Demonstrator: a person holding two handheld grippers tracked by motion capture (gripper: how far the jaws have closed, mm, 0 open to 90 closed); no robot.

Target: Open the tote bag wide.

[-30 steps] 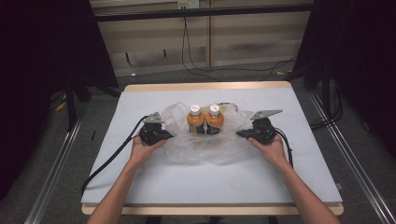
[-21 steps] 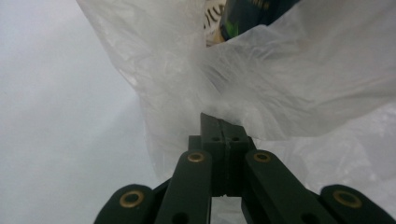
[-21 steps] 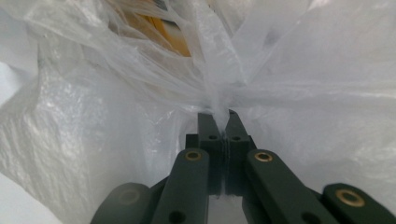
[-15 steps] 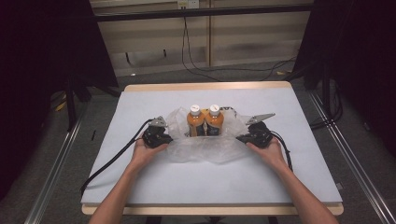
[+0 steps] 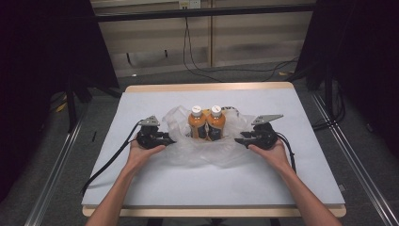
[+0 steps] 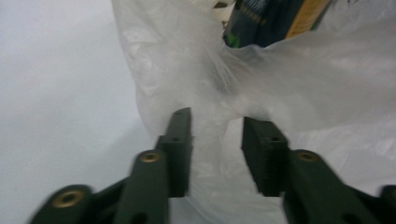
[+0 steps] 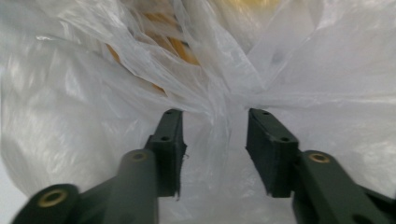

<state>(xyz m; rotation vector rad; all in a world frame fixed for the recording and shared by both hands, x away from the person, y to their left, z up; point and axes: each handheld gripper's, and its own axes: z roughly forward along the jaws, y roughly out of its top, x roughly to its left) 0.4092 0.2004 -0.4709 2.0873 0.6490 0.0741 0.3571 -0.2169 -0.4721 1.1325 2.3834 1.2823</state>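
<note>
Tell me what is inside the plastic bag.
Two orange bottles with white caps stand upright side by side in the clear plastic bag. Crumpled plastic hides their bases.

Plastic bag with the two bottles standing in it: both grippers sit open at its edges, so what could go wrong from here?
1. The left gripper and right gripper have open jaws with thin plastic bag film bunched between them; closing may catch a single layer, which could slip or tear.
2. The two bottles stand upright and close together; uneven pulling on the bag might tip them.
</note>
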